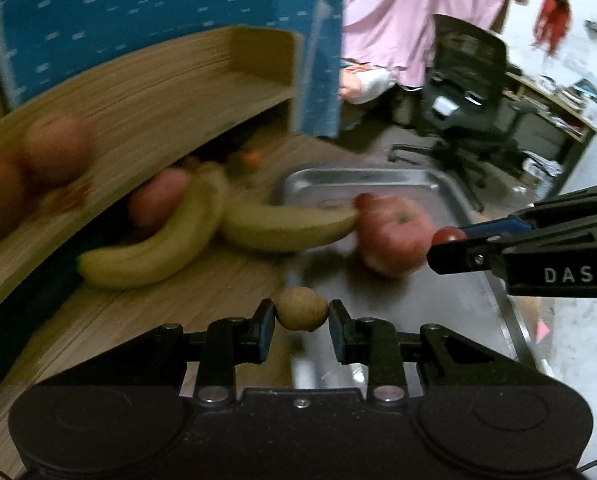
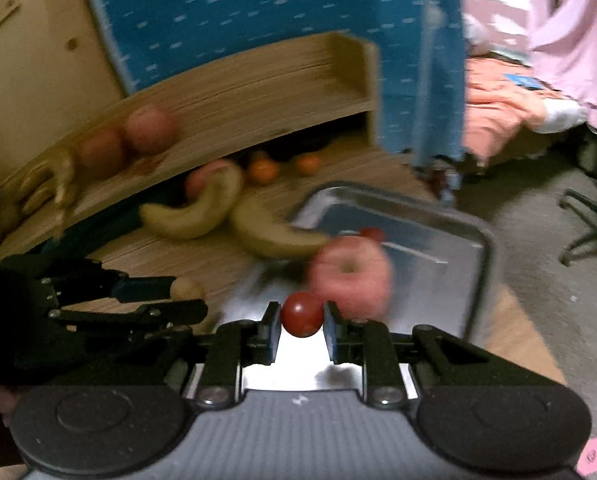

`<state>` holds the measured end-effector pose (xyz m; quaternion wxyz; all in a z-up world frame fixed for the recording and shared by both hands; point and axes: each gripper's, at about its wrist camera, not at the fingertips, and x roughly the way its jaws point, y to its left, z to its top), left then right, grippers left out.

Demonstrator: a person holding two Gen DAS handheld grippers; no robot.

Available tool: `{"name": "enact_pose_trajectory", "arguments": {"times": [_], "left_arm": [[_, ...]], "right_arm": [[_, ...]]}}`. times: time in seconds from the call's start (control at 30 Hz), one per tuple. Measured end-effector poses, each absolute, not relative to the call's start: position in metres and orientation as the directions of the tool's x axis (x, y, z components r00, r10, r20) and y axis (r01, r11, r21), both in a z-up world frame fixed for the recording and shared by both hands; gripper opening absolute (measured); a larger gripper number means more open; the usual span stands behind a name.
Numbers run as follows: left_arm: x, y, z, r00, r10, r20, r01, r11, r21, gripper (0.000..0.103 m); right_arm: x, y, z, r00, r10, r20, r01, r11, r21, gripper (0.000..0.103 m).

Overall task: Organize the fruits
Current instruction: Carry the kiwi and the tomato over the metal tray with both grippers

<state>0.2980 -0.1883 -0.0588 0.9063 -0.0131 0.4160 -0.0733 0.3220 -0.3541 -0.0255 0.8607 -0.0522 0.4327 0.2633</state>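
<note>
Here a small tan longan-like fruit (image 1: pixel 301 309) is clamped across its middle by the left gripper (image 1: pixel 301 314); a red cherry tomato (image 2: pixel 301 314) is pinched by the right gripper (image 2: pixel 301 318). Both are judged light, round, crushable, no long axis. Beyond the tips, an apple (image 2: pixel 350 276) is seen in the steel tray (image 2: pixel 450 216).

The white letters "DAS" stand on the black side of the right gripper (image 1: pixel 444 245), the only readable text.
</note>
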Motion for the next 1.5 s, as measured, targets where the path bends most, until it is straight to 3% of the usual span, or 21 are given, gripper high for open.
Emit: {"name": "enact_pose_trajectory", "arguments": {"times": [0.43, 1.27, 1.37, 1.5], "left_arm": [[0.336, -0.224, -0.073, 0.643, -0.151, -0.751, 0.154, 0.986, -0.066, 0.031], [0.357, -0.225, -0.09, 0.591, -0.134, -0.796, 0.152, 0.987, -0.054, 0.032], [0.358, -0.225, -0.091, 0.589, -0.133, -0.797, 0.151, 0.987, -0.053, 0.032], [0.357, -0.224, -0.089, 0.59, -0.137, -0.796, 0.158, 0.986, -0.052, 0.041]], "right_arm": [[0.371, -0.398, -0.04, 0.57, 0.323, -0.756, -0.383, 0.918, 0.103, 0.025], [0.405, -0.394, -0.078, 0.506, 0.306, -0.806, -0.37, 0.922, 0.118, 0.026], [0.406, -0.393, -0.078, 0.508, 0.305, -0.805, -0.369, 0.922, 0.116, 0.027], [0.404, -0.394, -0.078, 0.517, 0.299, -0.802, -0.36, 0.926, 0.113, 0.04]]}}
